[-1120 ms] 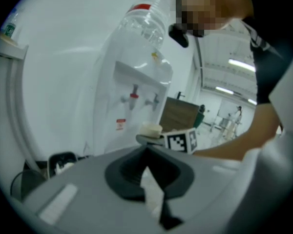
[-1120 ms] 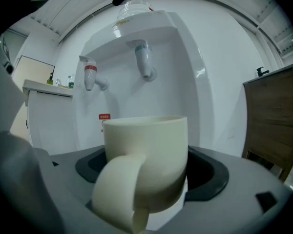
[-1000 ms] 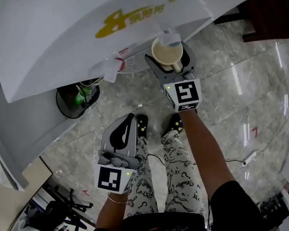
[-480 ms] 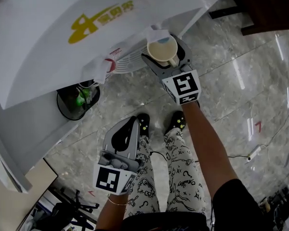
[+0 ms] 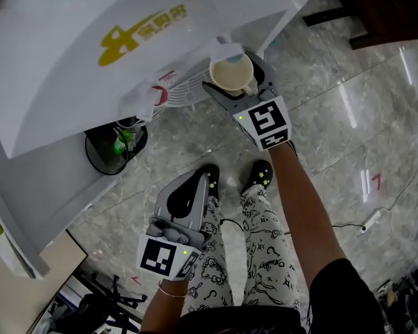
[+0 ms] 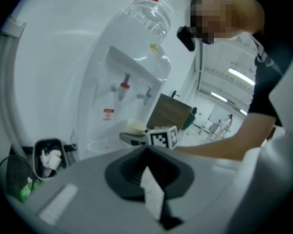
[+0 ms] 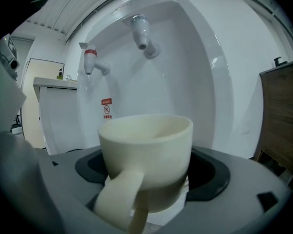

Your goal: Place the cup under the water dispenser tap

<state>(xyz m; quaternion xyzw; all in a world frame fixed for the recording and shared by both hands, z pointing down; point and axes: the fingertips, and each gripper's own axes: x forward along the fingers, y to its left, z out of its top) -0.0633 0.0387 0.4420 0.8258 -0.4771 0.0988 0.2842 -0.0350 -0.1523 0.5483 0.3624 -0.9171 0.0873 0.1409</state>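
A cream cup (image 5: 231,74) with a handle stands upright between the jaws of my right gripper (image 5: 238,81), which is shut on it. The cup is held at the front of the white water dispenser (image 5: 90,54), just under a pale tap (image 5: 228,48). In the right gripper view the cup (image 7: 147,152) fills the middle, with the right gripper (image 7: 146,184) around its base. The pale tap (image 7: 142,32) hangs above and slightly behind it, and a red tap (image 7: 90,58) is to its left. My left gripper (image 5: 197,181) hangs low beside the person's legs, shut and holding nothing.
A white drip grille (image 5: 187,86) lies below the taps. A black bin (image 5: 114,145) with rubbish stands left of the dispenser. A dark wooden cabinet (image 5: 386,9) is at the right. A white cable (image 5: 359,225) crosses the marble floor. The person's shoes (image 5: 259,174) are near the dispenser.
My right gripper has carried the cup a little farther in toward the dispenser, closer under the pale tap. The left gripper has hardly moved.
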